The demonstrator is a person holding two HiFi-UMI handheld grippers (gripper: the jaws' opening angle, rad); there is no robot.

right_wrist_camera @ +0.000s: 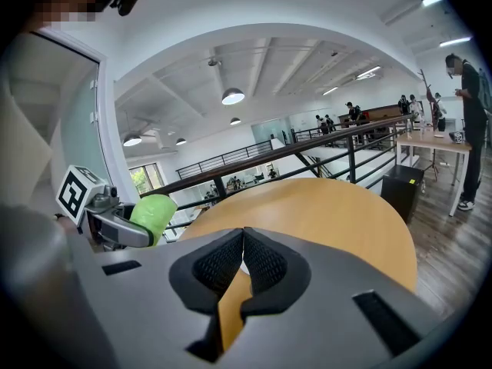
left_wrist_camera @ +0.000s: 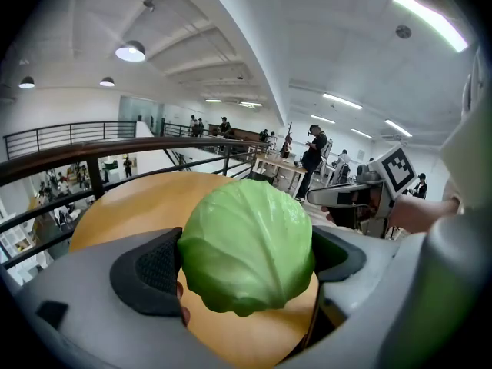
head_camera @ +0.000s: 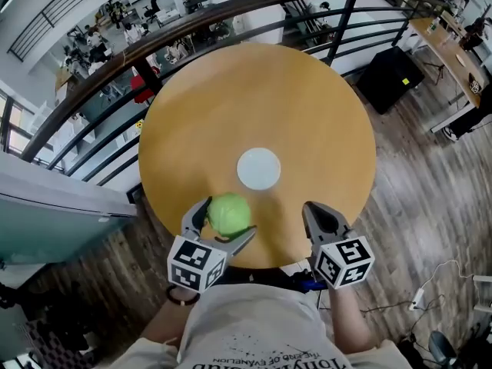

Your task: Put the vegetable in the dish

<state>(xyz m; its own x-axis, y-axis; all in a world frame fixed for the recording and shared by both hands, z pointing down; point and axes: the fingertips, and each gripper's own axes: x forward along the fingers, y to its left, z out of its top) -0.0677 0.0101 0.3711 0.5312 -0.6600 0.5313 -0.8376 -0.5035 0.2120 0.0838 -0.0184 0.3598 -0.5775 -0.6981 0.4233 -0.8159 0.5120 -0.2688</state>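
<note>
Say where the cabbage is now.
In the head view the cabbage is held between the jaws of the left gripper, near the front edge of the table, left of and nearer than the white dish.

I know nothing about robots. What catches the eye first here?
A bright green cabbage, clamped in the left gripper over the near edge of the round wooden table. A small white dish sits bare at the table's middle; the right gripper is shut and empty.
</note>
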